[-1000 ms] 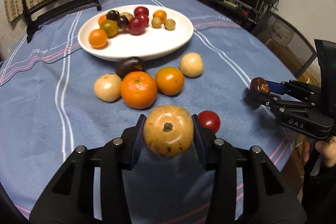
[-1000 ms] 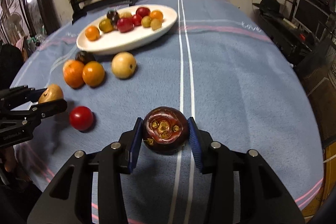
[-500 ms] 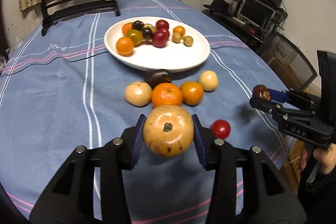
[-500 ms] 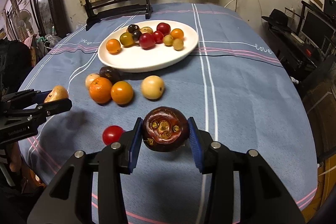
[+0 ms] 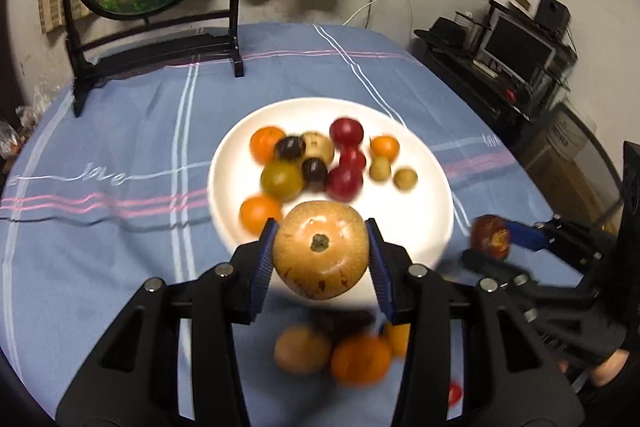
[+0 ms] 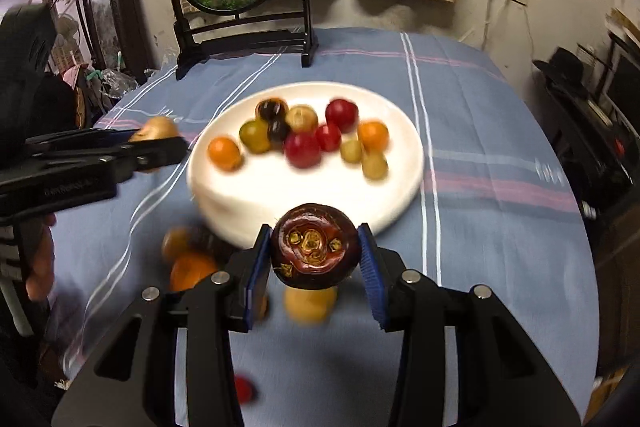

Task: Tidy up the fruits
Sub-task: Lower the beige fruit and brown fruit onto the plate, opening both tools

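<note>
**Two fruits carried toward the plate: risks**

My left gripper (image 5: pixel 320 253) fingers are clamped on a tan fruit (image 5: pixel 320 254); my right gripper (image 6: pixel 314 247) clamps a dark mangosteen (image 6: pixel 315 245). Both hang near the white plate (image 5: pixel 432 211). Released high, either could roll into the crowded small fruits (image 5: pixel 320 163) beyond and scatter them onto the desk (image 5: pixel 120 219).

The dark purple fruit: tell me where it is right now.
The dark purple fruit is clamped in the right tool, raised near the front rim of the white plate; the left wrist view shows it right of that plate.
</note>
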{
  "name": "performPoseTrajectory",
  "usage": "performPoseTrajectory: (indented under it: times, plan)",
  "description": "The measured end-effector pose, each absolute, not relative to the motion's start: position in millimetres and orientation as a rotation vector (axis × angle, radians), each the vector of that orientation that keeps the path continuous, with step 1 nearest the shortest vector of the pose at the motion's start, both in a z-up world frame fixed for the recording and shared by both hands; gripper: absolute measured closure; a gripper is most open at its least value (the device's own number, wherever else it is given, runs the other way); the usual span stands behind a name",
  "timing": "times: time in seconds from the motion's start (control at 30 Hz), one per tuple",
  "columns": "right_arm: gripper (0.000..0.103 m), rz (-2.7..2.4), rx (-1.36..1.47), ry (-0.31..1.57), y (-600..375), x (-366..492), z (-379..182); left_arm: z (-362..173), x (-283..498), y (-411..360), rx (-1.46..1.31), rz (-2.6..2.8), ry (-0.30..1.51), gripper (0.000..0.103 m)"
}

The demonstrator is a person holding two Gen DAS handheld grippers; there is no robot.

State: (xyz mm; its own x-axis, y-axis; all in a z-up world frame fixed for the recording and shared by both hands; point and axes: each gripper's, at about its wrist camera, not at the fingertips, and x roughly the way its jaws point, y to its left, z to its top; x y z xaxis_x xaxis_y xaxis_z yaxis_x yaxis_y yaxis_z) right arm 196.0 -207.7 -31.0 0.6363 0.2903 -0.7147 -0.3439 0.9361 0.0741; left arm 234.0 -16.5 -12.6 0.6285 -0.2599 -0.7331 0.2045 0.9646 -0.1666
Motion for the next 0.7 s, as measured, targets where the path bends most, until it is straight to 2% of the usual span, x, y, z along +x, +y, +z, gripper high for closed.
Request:
performPoseTrajectory:
  times: [0.23, 0.5, 0.53, 0.57, 0.6, 0.63, 0.67, 0.7]
  plan:
    - [0.06, 0.349, -0.106, 0.885, -193.5, 268.6, -56.1, -39.6, 284.5, -28.8, -0.082, -0.246, 0.918, 0.059]
    - [0.06, 0.368, -0.106, 0.905, -186.3, 287.5, -68.5, -54.5, 303.3, -27.6, -0.091, -0.238, 0.955, 0.059]
    - [0.057, 0.367, -0.112, 0.899, -184.7, 288.5, -68.7, -54.8, 304.8, -27.1, -0.093, -0.235, 0.961, 0.058]
    - [0.054, 0.358, -0.118, 0.886, -184.5, 288.8, -68.1, -54.1, 305.5, -26.1, -0.098, -0.23, 0.963, 0.057]
    - [0.045, 0.342, -0.12, 0.873, -185.4, 288.8, -66.0, -50.6, 305.6, -23.7, -0.109, -0.223, 0.951, 0.054]
    - [0.039, 0.323, -0.111, 0.855, -188.0, 287.1, -60.6, -47.1, 303.9, -21.7, -0.113, -0.218, 0.937, 0.044]
    - [0.039, 0.32, -0.102, 0.846, -190.4, 285.9, -56.4, -40.3, 301.8, -18.8, -0.119, -0.211, 0.911, 0.039]
    - [0.039, 0.319, -0.098, 0.839, -192.4, 284.2, -52.6, -31.9, 297.6, -15.6, -0.128, -0.212, 0.886, 0.038]
